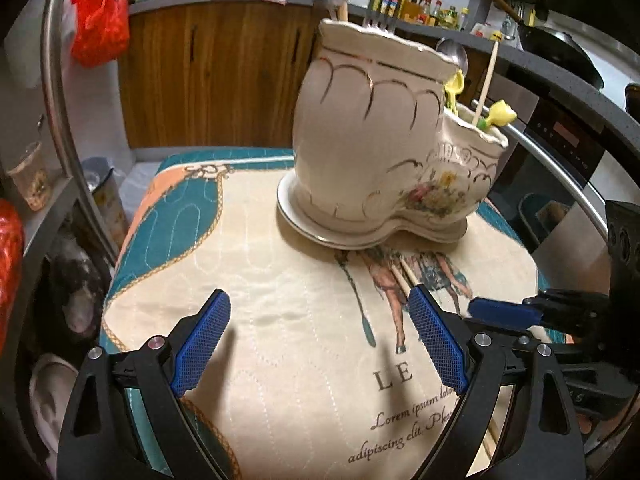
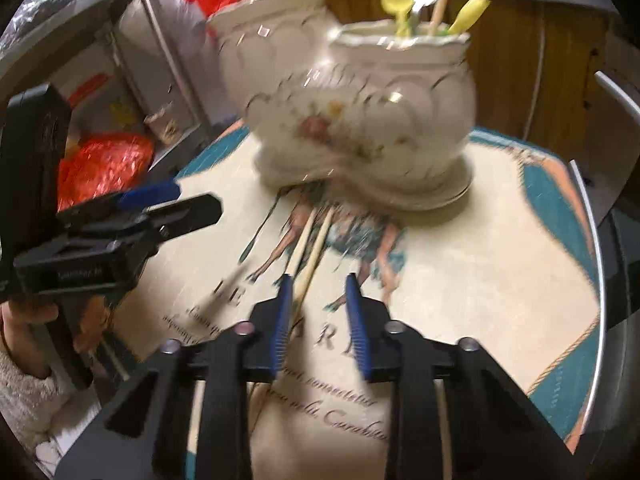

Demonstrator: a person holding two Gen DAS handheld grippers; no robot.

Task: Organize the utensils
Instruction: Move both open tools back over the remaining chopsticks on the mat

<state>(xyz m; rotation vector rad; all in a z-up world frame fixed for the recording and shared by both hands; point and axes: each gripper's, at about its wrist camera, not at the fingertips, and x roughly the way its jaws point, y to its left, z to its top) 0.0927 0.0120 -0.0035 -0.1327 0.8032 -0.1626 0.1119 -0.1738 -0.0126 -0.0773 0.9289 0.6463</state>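
A cream ceramic holder (image 1: 384, 140) with gold trim and painted flowers stands on a quilted printed cloth (image 1: 280, 320). Forks (image 1: 380, 12) stick out of its tall part. A spoon, yellow plastic utensils (image 1: 500, 114) and one chopstick stand in the low part. Two loose chopsticks (image 1: 402, 276) lie on the cloth in front of it. My left gripper (image 1: 319, 292) stands wide open over bare cloth, its right finger beside the chopsticks. In the blurred right wrist view the chopsticks (image 2: 314, 240) run between the jaws of my right gripper (image 2: 318, 280), close to the left pad, with a gap still showing.
Wooden cabinets (image 1: 212, 76) and a counter crowded with bottles lie behind. Red plastic bags (image 1: 100, 12) hang at the left, with more on a shelf (image 2: 104, 164). An oven (image 1: 560, 152) is at the right. A hand in a knit sleeve (image 2: 24, 380) holds the left gripper.
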